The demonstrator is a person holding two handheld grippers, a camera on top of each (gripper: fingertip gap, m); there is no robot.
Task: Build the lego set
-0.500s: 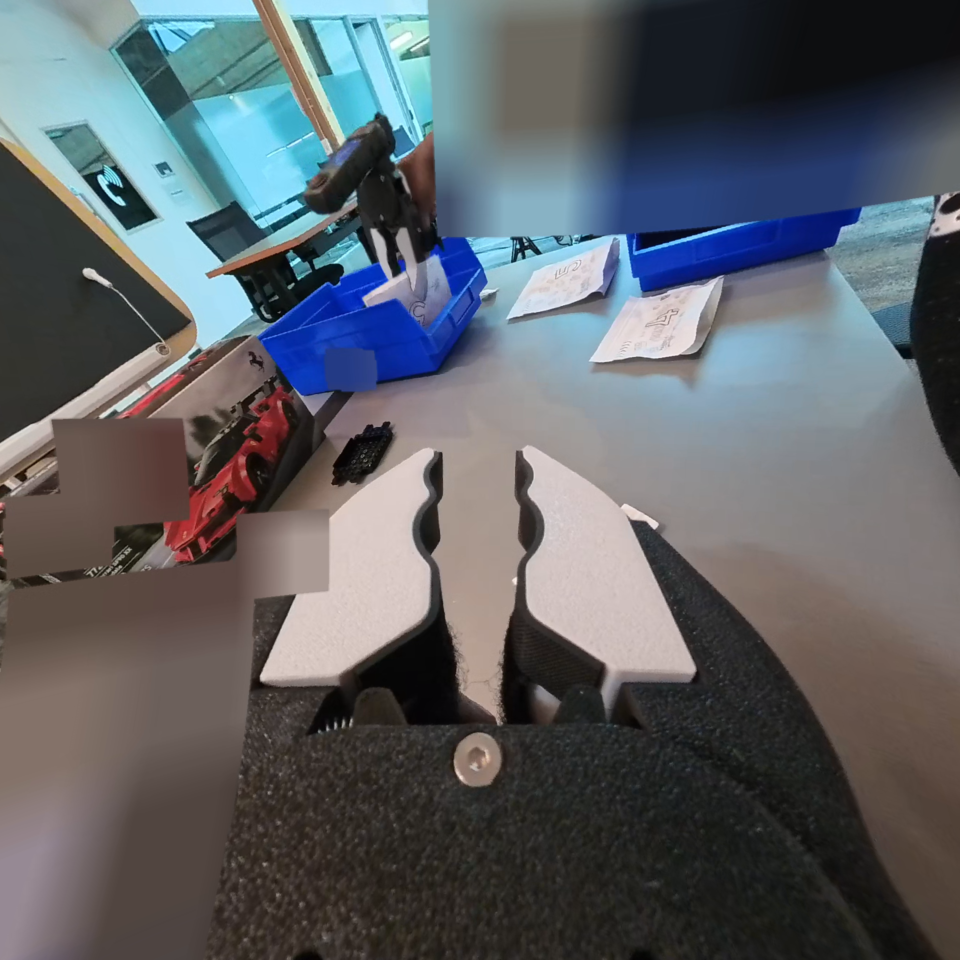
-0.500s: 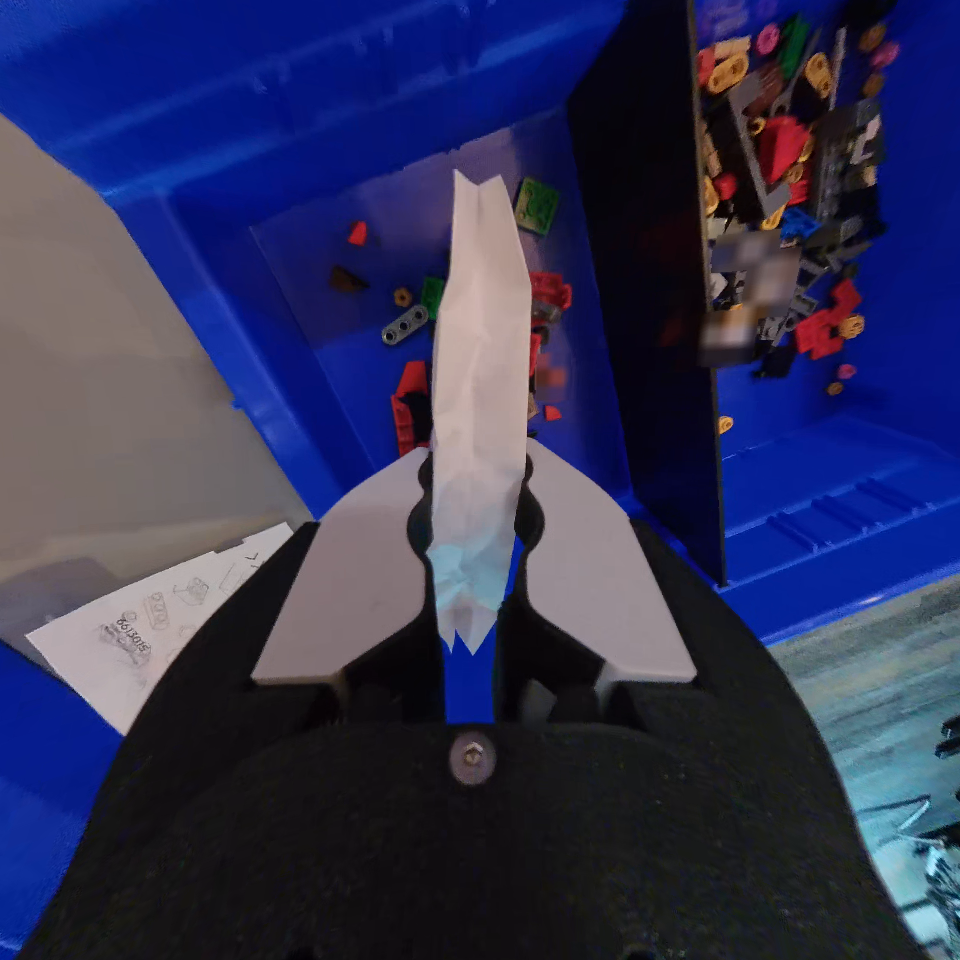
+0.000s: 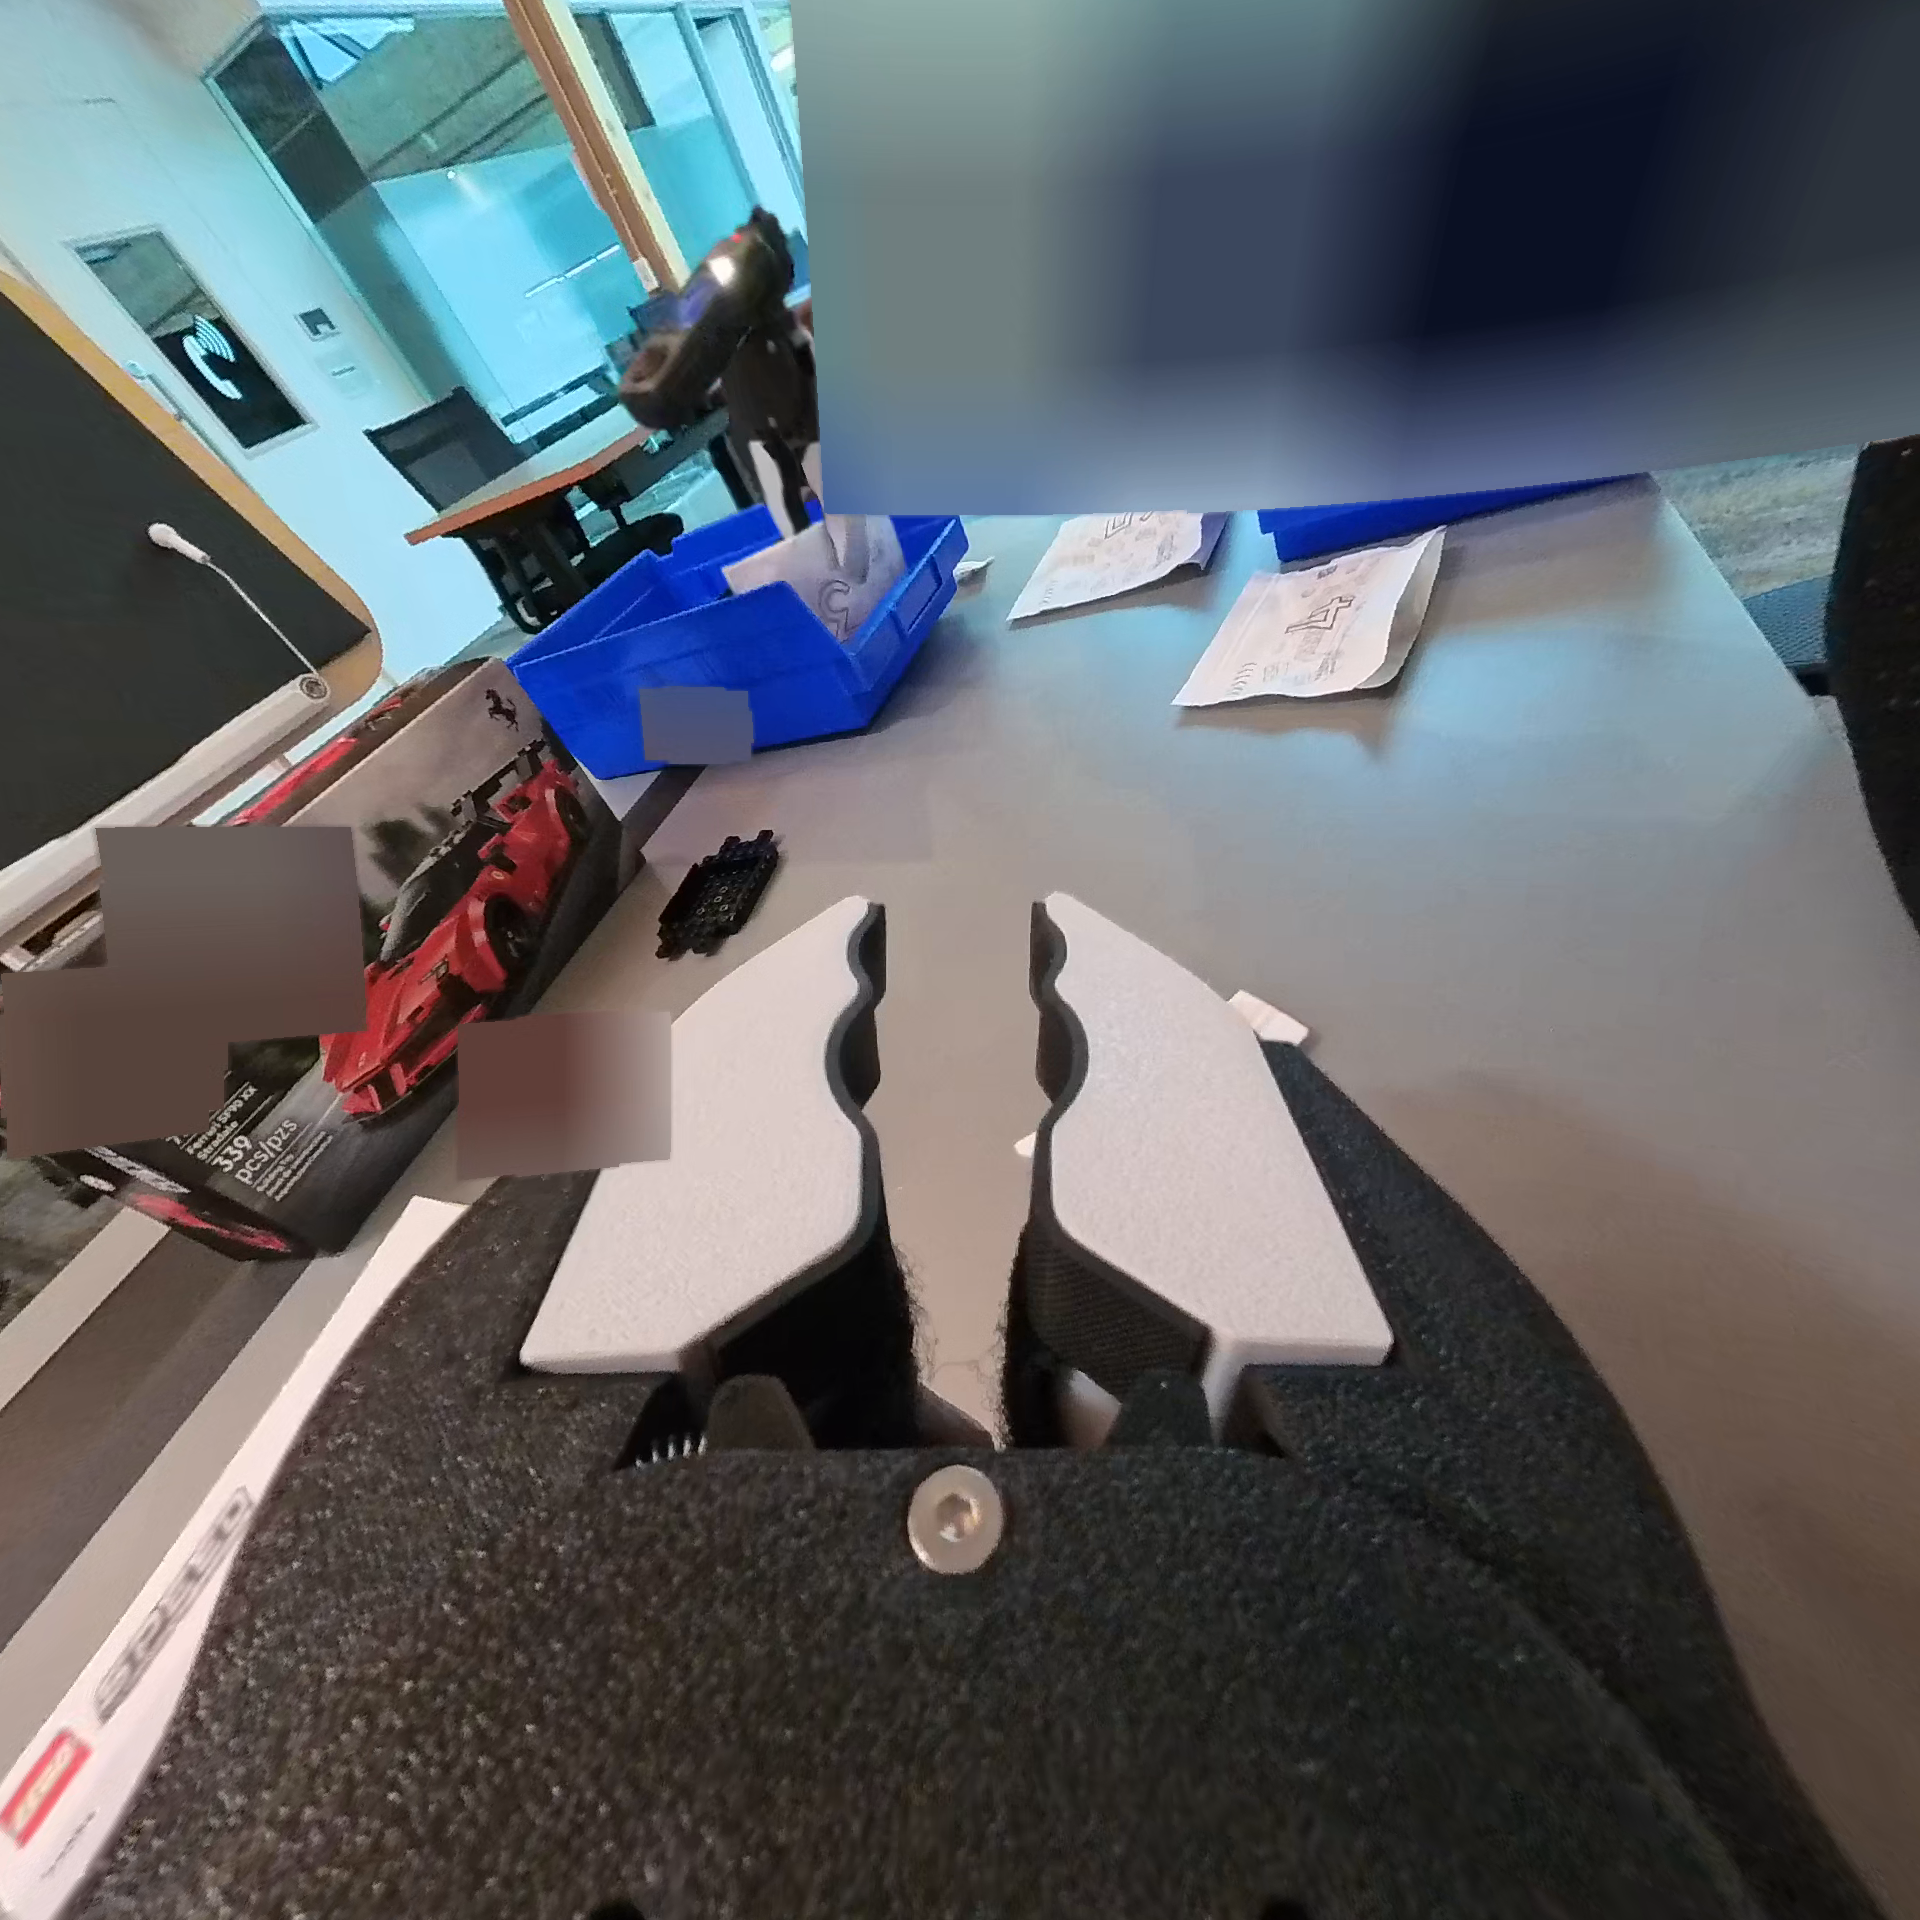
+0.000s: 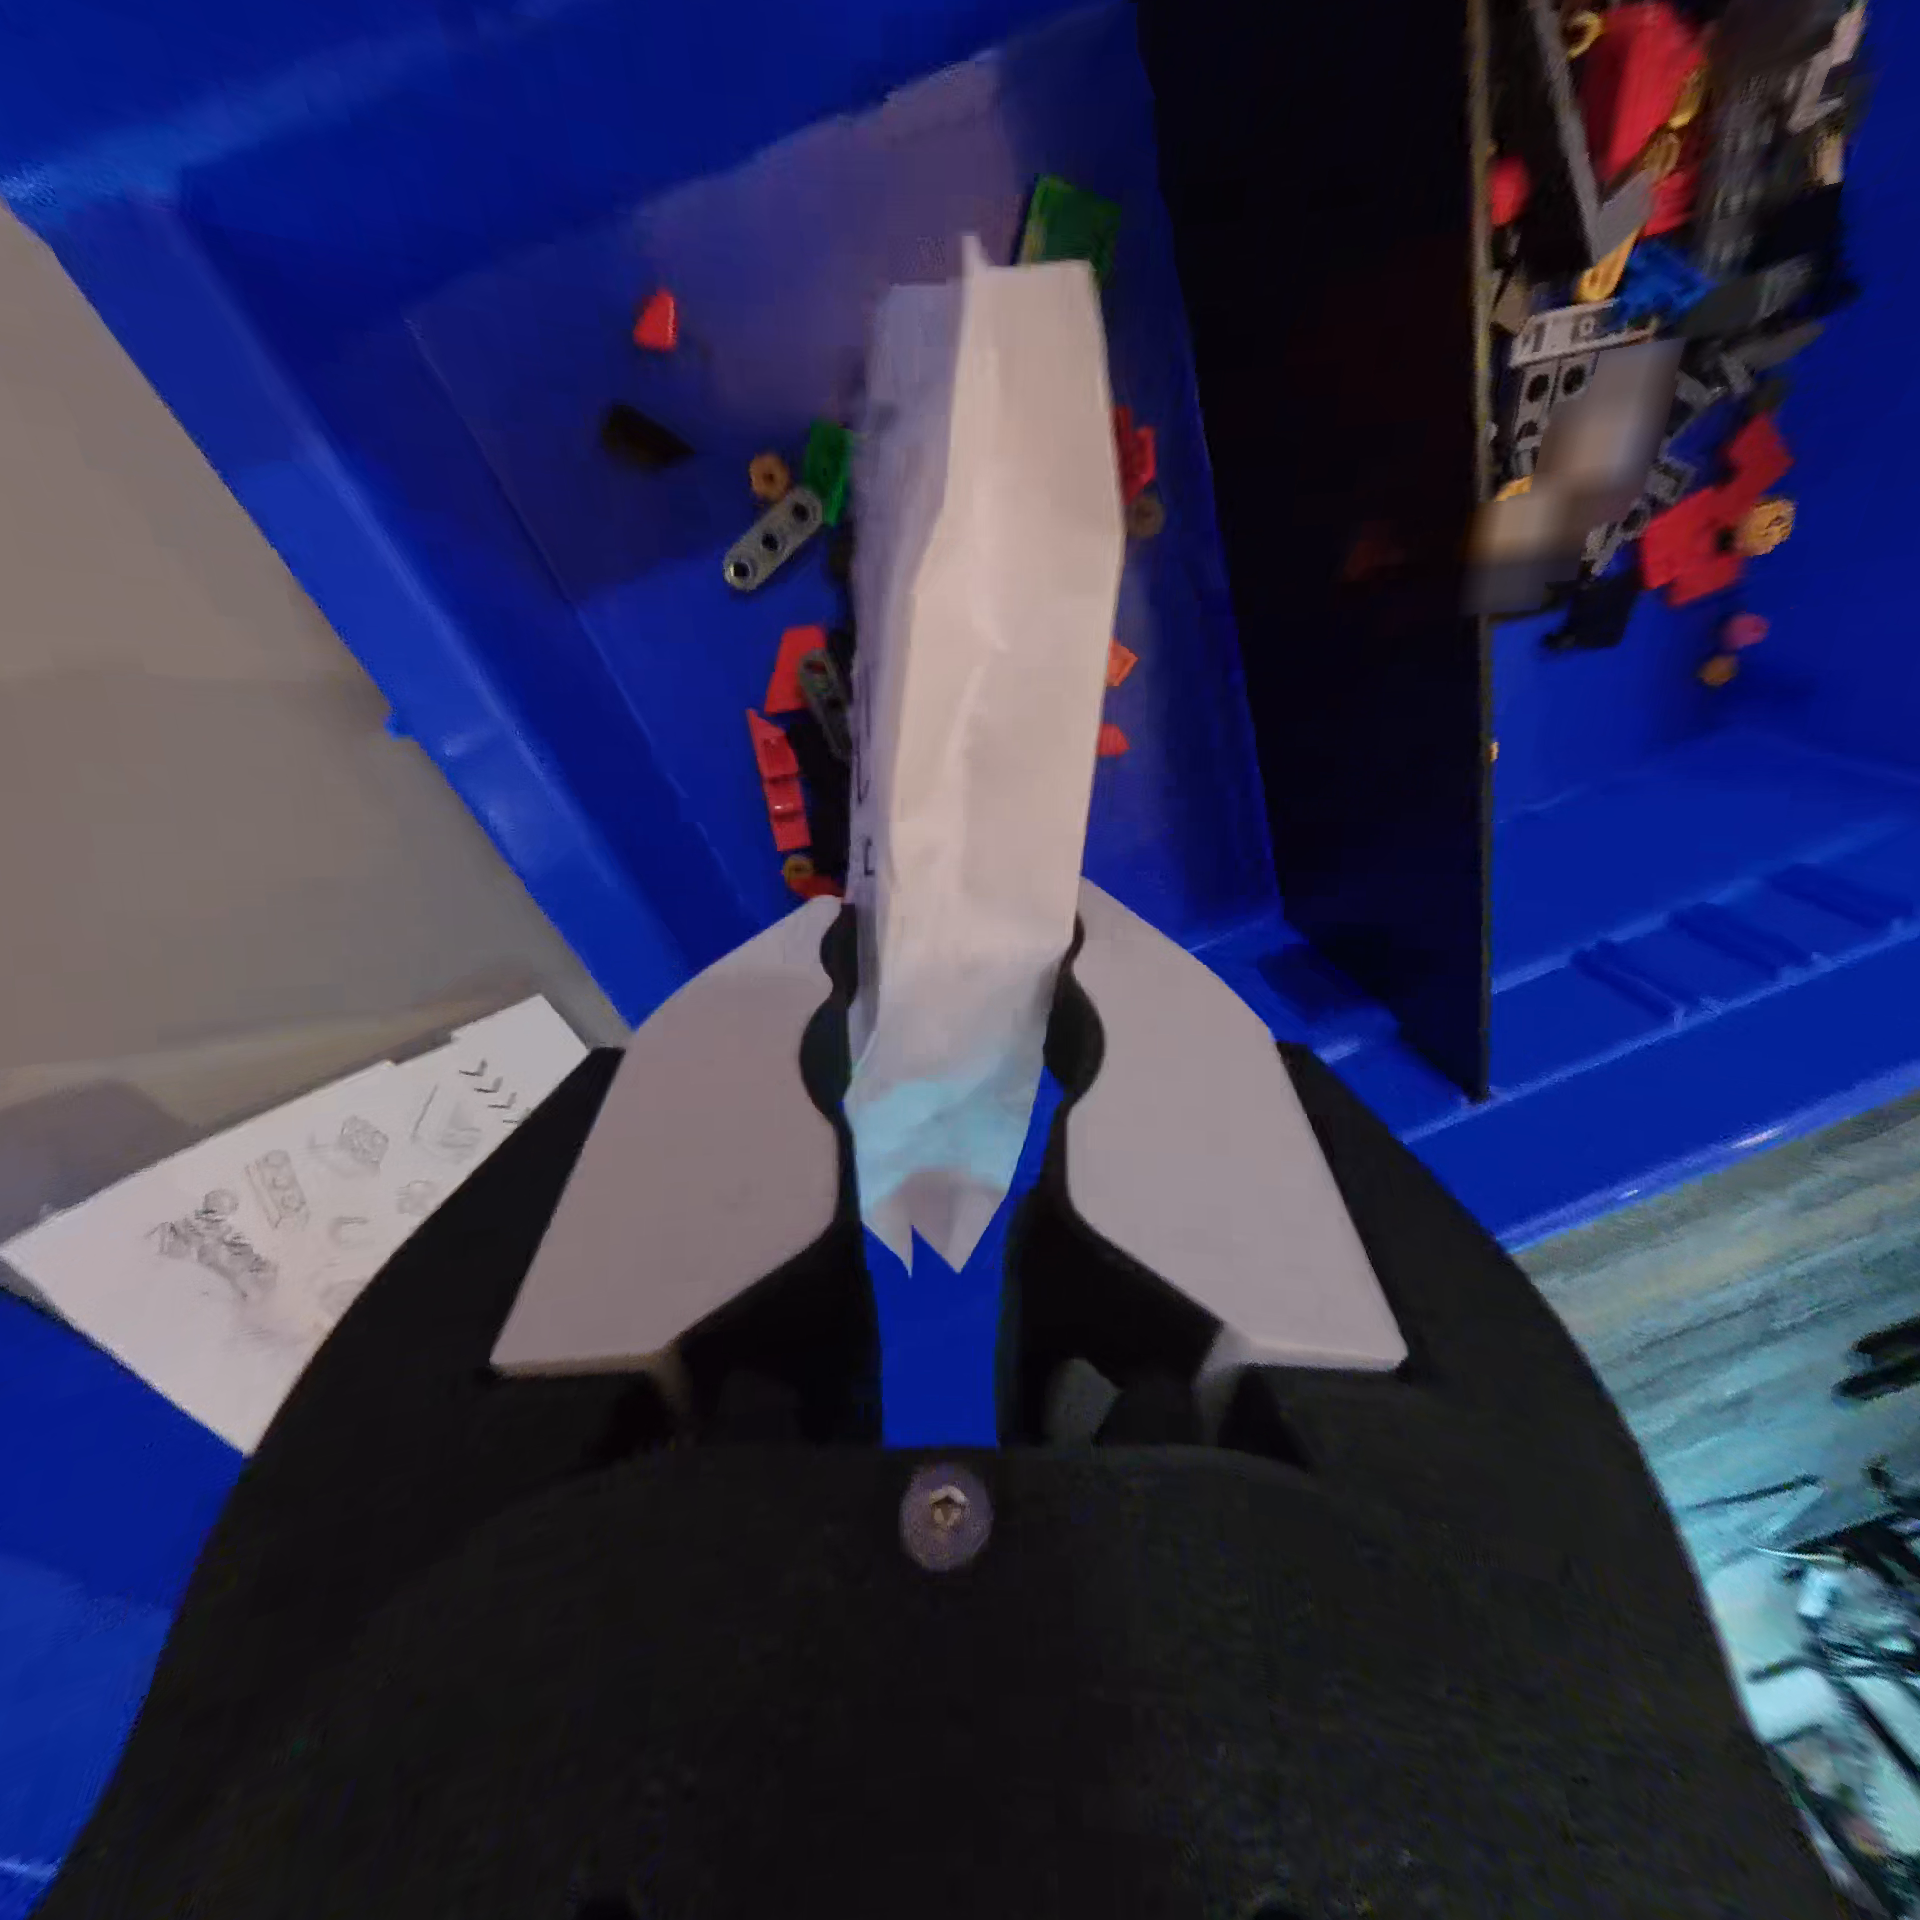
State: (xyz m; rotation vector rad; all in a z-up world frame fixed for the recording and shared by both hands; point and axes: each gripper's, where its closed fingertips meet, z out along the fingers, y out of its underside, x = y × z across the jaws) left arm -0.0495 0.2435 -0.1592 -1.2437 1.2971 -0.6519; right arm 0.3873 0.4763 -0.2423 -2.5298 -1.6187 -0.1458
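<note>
Right wrist view alone shows loose bricks (image 4: 781, 540) under paper bag (image 4: 987, 644), blue bin (image 4: 540, 644)

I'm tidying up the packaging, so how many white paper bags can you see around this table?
3: one between the right gripper's fingers over the blue bin, and two flat on the grey table, bag and bag. Others may be hidden.

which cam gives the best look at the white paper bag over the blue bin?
Right wrist view: the white paper bag fills the centre, standing between the right tool fingers over loose bricks. Left wrist view shows it only small and distant in the blue bin.
</note>
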